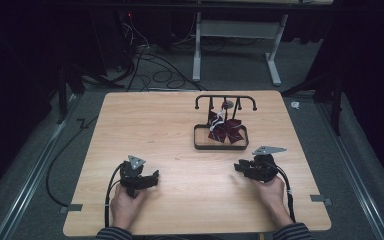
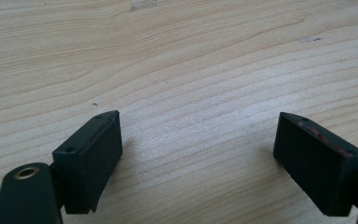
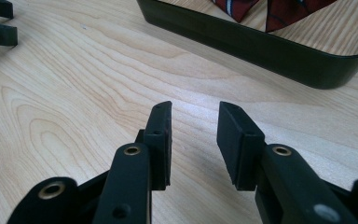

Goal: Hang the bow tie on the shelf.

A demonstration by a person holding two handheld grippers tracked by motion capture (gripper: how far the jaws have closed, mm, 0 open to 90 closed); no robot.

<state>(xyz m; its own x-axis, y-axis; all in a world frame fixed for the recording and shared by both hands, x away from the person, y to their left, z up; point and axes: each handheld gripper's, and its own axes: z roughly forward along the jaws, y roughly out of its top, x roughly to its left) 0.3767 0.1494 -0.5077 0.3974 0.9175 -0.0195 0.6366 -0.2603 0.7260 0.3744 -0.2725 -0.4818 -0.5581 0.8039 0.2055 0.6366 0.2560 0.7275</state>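
The table (image 1: 180, 150) is a pale wooden board with rounded corners, its grain running in long wavy bands; on its far half stands a black stand (image 1: 221, 137), a shallow oblong tray with a thin smooth rim and rounded corners, and behind it a slim rail on thin posts with upturned ends; in the tray lies a dark red bow (image 1: 226, 130) of folded cloth with fine pale stripes, a white strip at its top.

The left gripper (image 1: 152, 178) lies near the table's near-left part, held in the left hand (image 1: 125, 202); in the left gripper view its matte black block-shaped jaws stand spread wide over bare wood, nothing between them.

The right gripper (image 1: 239, 165) rests at the near right, just short of the tray, in the right hand (image 1: 271, 192); its flat rubbery jaws stand partly apart with a clear gap, holding nothing, pointed toward the tray's rim.
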